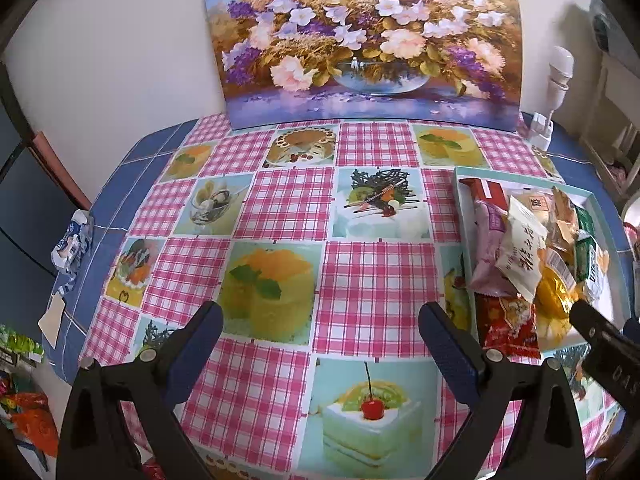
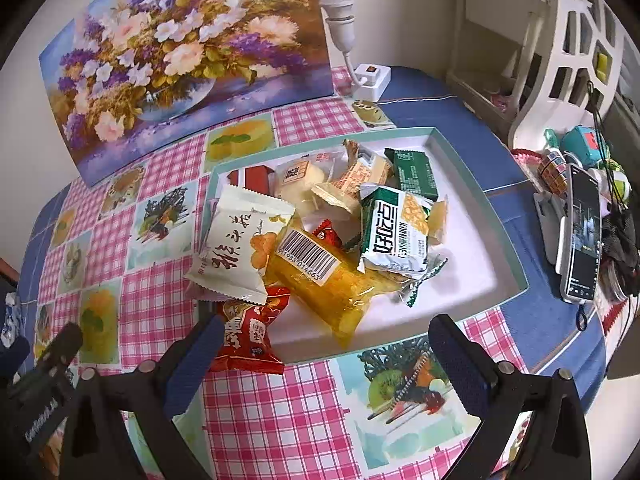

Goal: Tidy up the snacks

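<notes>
Both grippers, left gripper (image 1: 320, 344) and right gripper (image 2: 320, 354), I hold spread and empty, since snacks (image 2: 320, 220) already fill the tray (image 2: 476, 160).

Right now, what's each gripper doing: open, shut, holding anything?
Left gripper: open, holding nothing.
Right gripper: open, holding nothing.

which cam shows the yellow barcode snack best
Right wrist view: the yellow barcode snack lies whole in the tray, label facing up. The left wrist view catches only a yellow sliver under the white packet, barcode mostly hidden.
</notes>
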Available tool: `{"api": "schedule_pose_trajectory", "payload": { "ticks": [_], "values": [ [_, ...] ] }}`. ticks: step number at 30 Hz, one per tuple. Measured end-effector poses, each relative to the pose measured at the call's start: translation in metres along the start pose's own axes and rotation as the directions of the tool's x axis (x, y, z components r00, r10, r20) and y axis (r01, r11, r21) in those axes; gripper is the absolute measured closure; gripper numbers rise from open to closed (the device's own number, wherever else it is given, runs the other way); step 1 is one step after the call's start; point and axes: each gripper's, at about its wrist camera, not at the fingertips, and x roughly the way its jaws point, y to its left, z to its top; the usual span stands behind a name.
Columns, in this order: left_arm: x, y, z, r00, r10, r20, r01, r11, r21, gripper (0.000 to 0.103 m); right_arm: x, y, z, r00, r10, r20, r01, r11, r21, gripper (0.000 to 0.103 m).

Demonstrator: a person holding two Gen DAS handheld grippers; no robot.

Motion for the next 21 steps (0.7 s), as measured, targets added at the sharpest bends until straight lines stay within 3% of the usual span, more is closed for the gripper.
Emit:
{"api": "schedule_pose_trajectory", "payload": {
  "ticks": [21],
  "values": [
    [0.009, 0.014, 0.003, 0.998, -0.013, -0.058, 0.01, 0.998, -0.056, 0.005, -0.005, 0.009, 0.002, 1.0, -0.009, 0.028, 0.011, 0.999, -0.051, 0.0]
  ]
}}
